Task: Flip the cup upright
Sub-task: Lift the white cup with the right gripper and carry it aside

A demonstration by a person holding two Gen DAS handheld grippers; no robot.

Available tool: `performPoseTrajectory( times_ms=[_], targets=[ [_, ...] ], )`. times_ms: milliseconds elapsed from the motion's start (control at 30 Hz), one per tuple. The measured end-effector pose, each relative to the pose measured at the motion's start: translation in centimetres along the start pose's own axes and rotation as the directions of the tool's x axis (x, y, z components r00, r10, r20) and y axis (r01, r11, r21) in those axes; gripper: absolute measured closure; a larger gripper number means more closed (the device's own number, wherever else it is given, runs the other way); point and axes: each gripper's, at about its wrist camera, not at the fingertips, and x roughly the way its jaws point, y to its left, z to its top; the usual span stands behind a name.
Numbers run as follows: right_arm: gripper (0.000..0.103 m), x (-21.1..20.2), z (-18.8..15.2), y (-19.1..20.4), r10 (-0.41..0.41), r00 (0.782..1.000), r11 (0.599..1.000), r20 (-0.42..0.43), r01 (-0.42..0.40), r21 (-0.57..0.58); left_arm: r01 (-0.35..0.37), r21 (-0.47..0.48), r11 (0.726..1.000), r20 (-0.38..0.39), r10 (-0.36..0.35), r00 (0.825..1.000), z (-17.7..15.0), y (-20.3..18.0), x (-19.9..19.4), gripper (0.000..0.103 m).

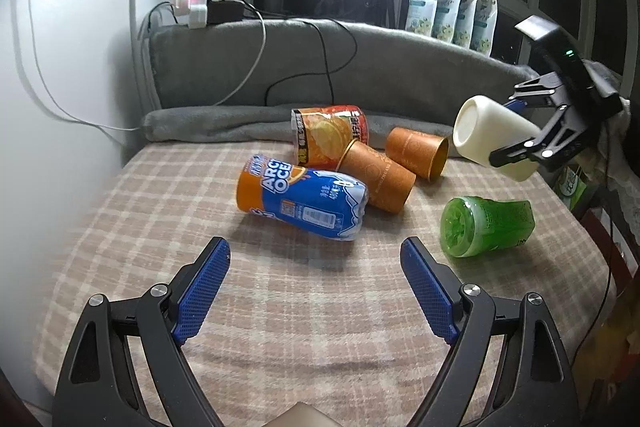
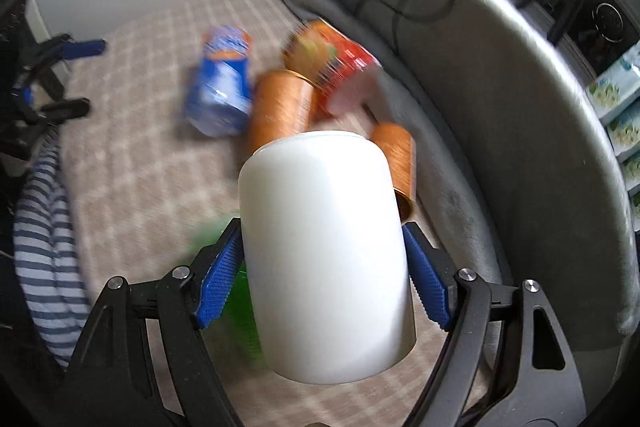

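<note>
Cream cup lifted, mid-turn, in the right gripper.

The smooth cream-white ceramic cup [image 1: 494, 137] hangs off the checked beige blanket [image 1: 120, 227], tilted on its side, base toward nine o'clock in the left wrist view; the right gripper [image 2: 322, 277] pinches its wall between blue ribbed pads [image 2: 218, 281]. At its six o'clock lies a green ribbed plastic cup [image 1: 486, 225], at its nine o'clock two orange paper tubes [image 1: 416, 153]. The left gripper [image 1: 316, 293] hovers with fingers spread, holding nothing. Risk, as I judge it: the glossy wall may slip during rotation, or the cup may land on soft blanket and topple into the green cup.
</note>
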Motion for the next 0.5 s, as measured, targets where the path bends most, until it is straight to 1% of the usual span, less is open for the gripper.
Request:
performPoseTrajectory(
  times_ms=[133, 233, 400, 500],
  targets=[
    [0.023, -1.1, 0.4, 3.9, 0.023, 1.0, 0.999, 0.015, -0.022, -0.031, 0.003, 0.003, 1.0, 0.015, -0.003, 1.0, -0.2, 0.4, -1.0, 0.016],
    [0.023, -0.6, 0.6, 7.1, 0.065, 0.998, 0.996, 0.012, -0.064, -0.065, 0.006, 0.011, 1.0, 0.018, -0.006, 1.0, -0.5, 0.7, -1.6, 0.016],
    [0.023, 2.7, 0.3, 11.6, 0.099, 0.995, 0.989, -0.032, -0.102, -0.107, 0.017, 0.038, 0.999, 0.007, -0.018, 1.0, -0.9, 1.3, -2.5, 0.016],
    [0.023, 4.5, 0.2, 13.2, 0.1, 0.993, 0.988, -0.057, -0.106, -0.112, 0.037, 0.06, 0.998, -0.002, -0.037, 0.999, -1.0, 1.5, -3.0, 0.016]
  ],
)
